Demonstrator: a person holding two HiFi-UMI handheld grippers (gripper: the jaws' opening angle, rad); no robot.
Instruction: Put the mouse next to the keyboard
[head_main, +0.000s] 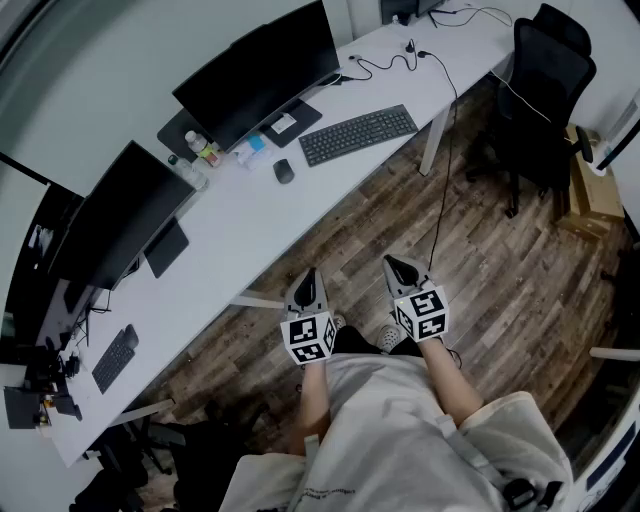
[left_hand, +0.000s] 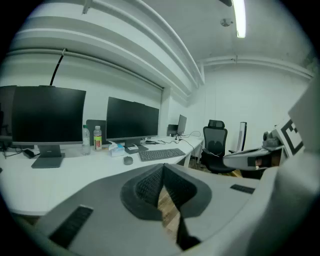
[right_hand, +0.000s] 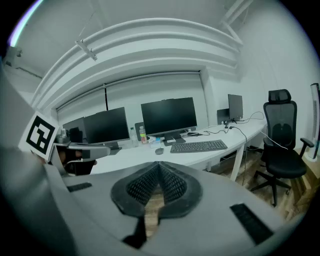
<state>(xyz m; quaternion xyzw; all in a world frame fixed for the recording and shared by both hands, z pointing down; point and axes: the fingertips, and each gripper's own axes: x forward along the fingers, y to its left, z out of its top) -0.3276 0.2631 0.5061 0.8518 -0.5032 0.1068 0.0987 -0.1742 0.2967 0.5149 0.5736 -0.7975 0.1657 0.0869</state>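
A small dark mouse (head_main: 284, 171) lies on the long white desk (head_main: 250, 225), a short way left of a black keyboard (head_main: 358, 134). Both also show far off in the left gripper view, mouse (left_hand: 128, 160) and keyboard (left_hand: 161, 154), and in the right gripper view, mouse (right_hand: 159, 151) and keyboard (right_hand: 198, 146). My left gripper (head_main: 305, 288) and right gripper (head_main: 402, 270) hang over the wooden floor in front of the person, well short of the desk. Both are shut, pads together, with nothing between them.
Two black monitors (head_main: 262, 72) (head_main: 118, 220) stand along the desk's back, with bottles (head_main: 203, 149) and a tissue box (head_main: 250, 150) between them. A second keyboard (head_main: 115, 358) lies far left. A black office chair (head_main: 540, 90) stands right, with cardboard boxes (head_main: 592, 190) beyond it. Cables (head_main: 440, 60) trail off the desk.
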